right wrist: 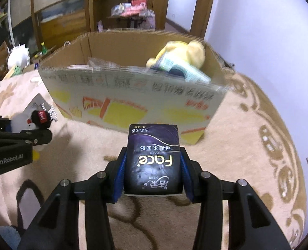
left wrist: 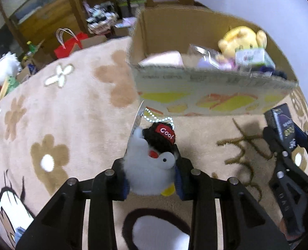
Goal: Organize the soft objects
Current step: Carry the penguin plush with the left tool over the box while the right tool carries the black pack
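With the left claw (left wrist: 152, 179) pinching the penguin plush (left wrist: 152, 166) and the right claw (right wrist: 153, 173) clamped on the tissue pack (right wrist: 153, 158), both should clear the cardboard box (right wrist: 133, 95) rim at mid-frame before letting go.

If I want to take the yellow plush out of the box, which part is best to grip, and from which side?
Probably the round head of the yellow plush, coming from above through the open top of the box. The head sits highest against the back wall and is bare, while a green pack lies across its lower part and the walls block a sideways approach.
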